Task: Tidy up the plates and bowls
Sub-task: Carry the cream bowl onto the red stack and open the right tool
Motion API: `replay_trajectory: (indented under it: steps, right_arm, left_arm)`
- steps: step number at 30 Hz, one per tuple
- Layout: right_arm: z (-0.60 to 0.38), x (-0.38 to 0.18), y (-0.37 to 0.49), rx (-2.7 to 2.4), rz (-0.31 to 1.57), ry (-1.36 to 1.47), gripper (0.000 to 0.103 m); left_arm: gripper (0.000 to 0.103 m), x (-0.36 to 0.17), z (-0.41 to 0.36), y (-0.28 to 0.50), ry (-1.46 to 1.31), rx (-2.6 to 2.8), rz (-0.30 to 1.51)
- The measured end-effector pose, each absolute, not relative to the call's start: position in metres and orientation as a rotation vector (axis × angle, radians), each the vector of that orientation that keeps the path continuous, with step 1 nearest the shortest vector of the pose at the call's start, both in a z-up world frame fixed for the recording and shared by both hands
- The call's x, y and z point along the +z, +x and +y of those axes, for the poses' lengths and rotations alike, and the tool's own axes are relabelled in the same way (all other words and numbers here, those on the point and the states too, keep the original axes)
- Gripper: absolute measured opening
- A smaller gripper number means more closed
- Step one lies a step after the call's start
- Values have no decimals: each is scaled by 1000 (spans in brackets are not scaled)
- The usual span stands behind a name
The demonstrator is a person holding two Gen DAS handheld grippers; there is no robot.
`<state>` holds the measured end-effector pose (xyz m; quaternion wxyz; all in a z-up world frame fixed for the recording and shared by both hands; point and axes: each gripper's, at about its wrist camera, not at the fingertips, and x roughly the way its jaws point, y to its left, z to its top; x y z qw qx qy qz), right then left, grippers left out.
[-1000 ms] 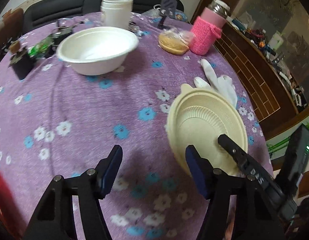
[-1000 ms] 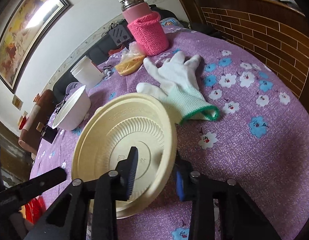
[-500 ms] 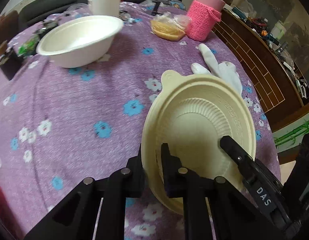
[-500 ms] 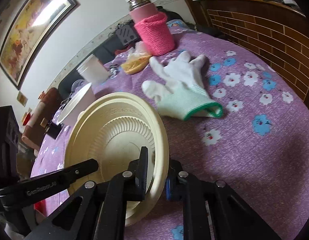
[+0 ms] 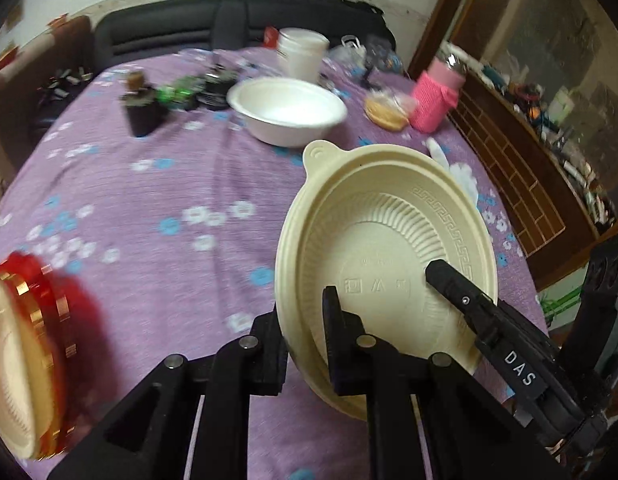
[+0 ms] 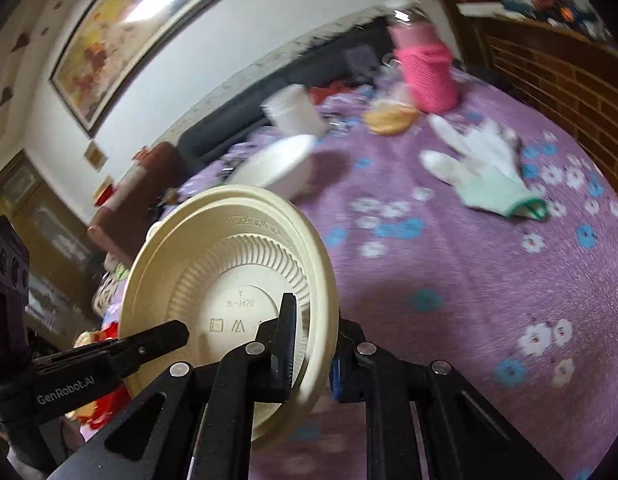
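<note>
Both tools now grip the same cream disposable plate [image 5: 389, 248], which is lifted clear of the purple flowered bench [image 5: 157, 184] and tipped up on edge. A second ago the left tool [image 5: 305, 344] was spread wide over bare cloth beside the plate; it has since clenched on the plate's near rim, one finger behind the plate and one inside it. The right tool [image 6: 313, 356] is likewise clamped on the rim, as it was before, and its finger shows across the plate's face in the left wrist view. The plate has risen and swung leftward, so a red-and-gold dish with a cream plate [image 5: 13, 364] lying on it has come into sight low to the left of the left tool; that looks like the stack this plate is bound for. The white foam bowl [image 5: 287, 110] sits ahead of the left tool, well apart from the plate, still to be sorted. The white work glove [image 6: 481, 168] lies ahead and right of the right tool. Both views are blurred by motion, suggesting the carry is under way, with release onto the stack the likely next step.
</note>
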<state>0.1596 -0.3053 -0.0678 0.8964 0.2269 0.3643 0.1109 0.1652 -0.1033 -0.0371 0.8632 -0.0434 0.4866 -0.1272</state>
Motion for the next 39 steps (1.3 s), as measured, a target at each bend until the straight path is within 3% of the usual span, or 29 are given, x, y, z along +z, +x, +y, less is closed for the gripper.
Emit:
replay_trajectory:
  steps: [13,26,29,34,37,39]
  right_arm:
    - [-136,-12,140,498,758,315,15]
    - [-18,-32,140,590,838,181,16]
    - [-9,-38,142,587,848,160,16]
    - [2,-41,140,565,830,93,16]
    - [7,-41,136,549,802,53,18]
    - [12,-41,134,547,779,10,26]
  left_arm:
    - [14,11,76,95,-241,-36,906]
    - [16,-19,163,82,-238,165,954]
    - [21,-22,170,80,-235,185,949]
    - [51,-9,176,71,-222,232,878]
    - [52,1,179,65,-226,239,836]
    - [53,7,181,60,-242,240,813]
